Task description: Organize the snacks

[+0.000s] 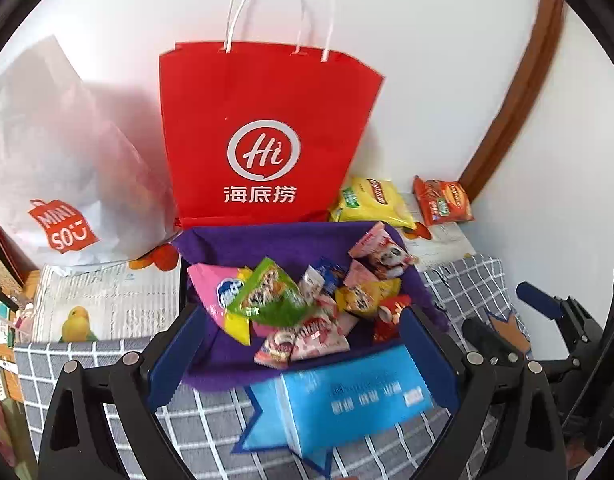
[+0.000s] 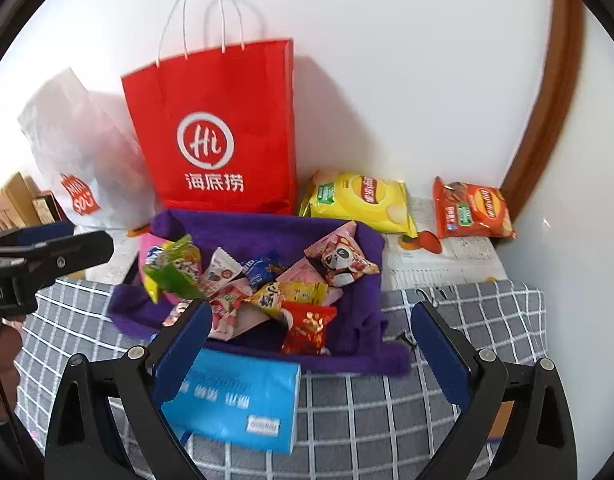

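Note:
A purple felt basket point(image 1: 267, 242) point(image 2: 243, 228) holds several small snack packets, among them a green one point(image 1: 273, 300) point(image 2: 179, 270) and a panda packet point(image 1: 383, 250) point(image 2: 341, 258). A blue pack point(image 1: 347, 404) point(image 2: 235, 400) lies on the checked cloth just in front of the basket. My left gripper point(image 1: 303, 360) is open, its fingers either side of the blue pack. My right gripper point(image 2: 311, 356) is open and empty over the basket's near right corner. A yellow chip bag point(image 1: 371, 202) point(image 2: 359, 200) and an orange chip bag point(image 1: 443, 200) point(image 2: 473, 212) lie behind on the right.
A red paper bag point(image 1: 259, 136) point(image 2: 219, 128) stands against the wall behind the basket, with a white plastic bag point(image 1: 67, 168) point(image 2: 83, 152) to its left. The grey checked cloth point(image 1: 87, 360) point(image 2: 387, 420) covers the table. The right gripper shows at the right of the left wrist view point(image 1: 547, 320).

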### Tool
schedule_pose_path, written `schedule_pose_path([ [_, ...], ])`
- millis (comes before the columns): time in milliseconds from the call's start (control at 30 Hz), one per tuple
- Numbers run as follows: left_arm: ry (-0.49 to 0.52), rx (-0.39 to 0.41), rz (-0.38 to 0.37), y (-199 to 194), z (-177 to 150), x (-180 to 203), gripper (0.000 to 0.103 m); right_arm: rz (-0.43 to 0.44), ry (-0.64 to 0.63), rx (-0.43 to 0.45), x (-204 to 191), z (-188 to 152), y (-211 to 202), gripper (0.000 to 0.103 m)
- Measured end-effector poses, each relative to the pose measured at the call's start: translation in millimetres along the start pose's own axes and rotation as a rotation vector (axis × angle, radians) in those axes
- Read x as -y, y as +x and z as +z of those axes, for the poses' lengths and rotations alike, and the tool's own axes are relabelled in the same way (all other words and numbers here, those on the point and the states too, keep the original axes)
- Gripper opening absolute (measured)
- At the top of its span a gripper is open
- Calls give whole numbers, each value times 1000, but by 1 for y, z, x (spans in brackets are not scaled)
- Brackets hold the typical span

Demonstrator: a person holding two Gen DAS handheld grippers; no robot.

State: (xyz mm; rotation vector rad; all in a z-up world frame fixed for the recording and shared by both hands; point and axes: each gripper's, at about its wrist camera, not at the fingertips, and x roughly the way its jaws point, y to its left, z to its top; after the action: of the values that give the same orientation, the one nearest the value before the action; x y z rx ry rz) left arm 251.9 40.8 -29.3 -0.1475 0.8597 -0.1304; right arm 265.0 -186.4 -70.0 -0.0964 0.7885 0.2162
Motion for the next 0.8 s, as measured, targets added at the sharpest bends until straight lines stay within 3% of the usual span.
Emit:
schedule_pose_path([
  [367, 23, 66, 58, -77, -59, 23, 97, -18, 1, 64, -6, -43, -97, 99],
  [667, 3, 112, 74, -127, -107, 46, 97, -41, 11, 127, 1, -80, -156, 99],
  [800, 11, 162, 117, -150, -126, 61, 97, -45, 21, 150, 8, -100, -182, 99],
])
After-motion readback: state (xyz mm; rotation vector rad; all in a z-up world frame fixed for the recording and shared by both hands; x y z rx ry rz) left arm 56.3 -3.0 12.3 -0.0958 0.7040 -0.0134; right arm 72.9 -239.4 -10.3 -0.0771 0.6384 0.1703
